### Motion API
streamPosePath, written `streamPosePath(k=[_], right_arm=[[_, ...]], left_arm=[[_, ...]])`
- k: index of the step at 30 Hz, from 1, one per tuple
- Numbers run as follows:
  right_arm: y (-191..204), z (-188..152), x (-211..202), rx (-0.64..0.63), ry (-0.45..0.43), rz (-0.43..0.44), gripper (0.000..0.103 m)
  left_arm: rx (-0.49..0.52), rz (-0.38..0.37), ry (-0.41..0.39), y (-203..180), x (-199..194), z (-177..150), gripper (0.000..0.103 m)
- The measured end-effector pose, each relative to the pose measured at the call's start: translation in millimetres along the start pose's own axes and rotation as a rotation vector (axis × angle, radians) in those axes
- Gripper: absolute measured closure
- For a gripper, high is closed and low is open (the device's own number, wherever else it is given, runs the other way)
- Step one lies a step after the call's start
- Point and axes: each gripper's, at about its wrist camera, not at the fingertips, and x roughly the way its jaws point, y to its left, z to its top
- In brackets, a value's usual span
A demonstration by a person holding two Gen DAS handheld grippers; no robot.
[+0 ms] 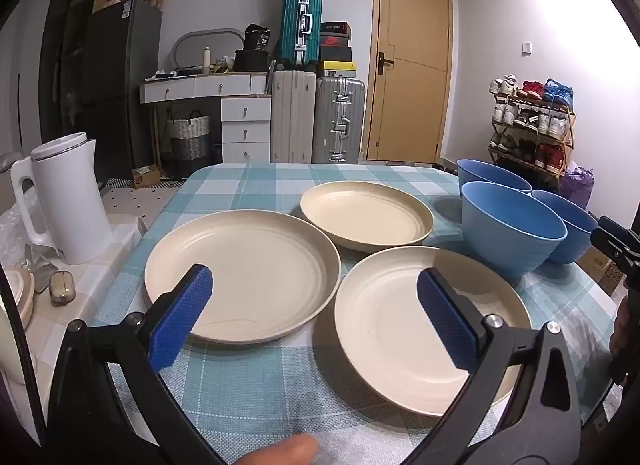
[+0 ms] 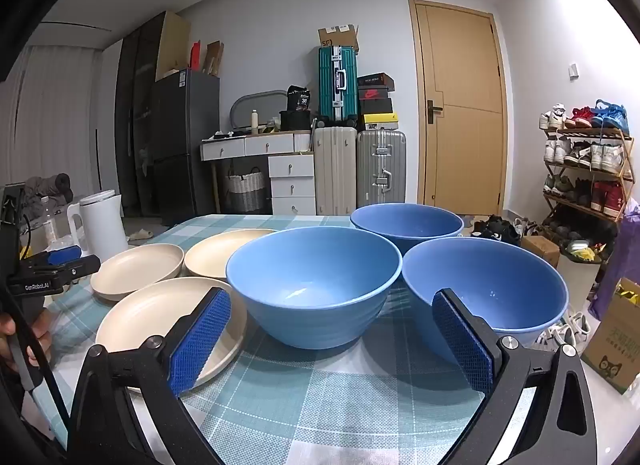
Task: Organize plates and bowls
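Note:
Three cream plates lie apart on the blue checked tablecloth: a left plate, a far plate and a near right plate. Three blue bowls stand to their right: a middle bowl, a far bowl and a right bowl. My left gripper is open and empty, above the near edges of the left and near right plates. My right gripper is open and empty, just in front of the middle and right bowls.
A white kettle stands on a side surface left of the table. A cardboard box stands on the floor to the right. A shoe rack, suitcases and a door are behind the table.

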Motion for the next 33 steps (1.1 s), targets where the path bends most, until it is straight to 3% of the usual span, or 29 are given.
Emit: streamPosePath(k=[33], right_arm=[[-0.1, 0.2, -0.4, 0.0, 0.006, 0.002, 0.0]], left_arm=[[-0.003, 0.001, 0.015, 0.1, 0.6, 0.2, 0.001]])
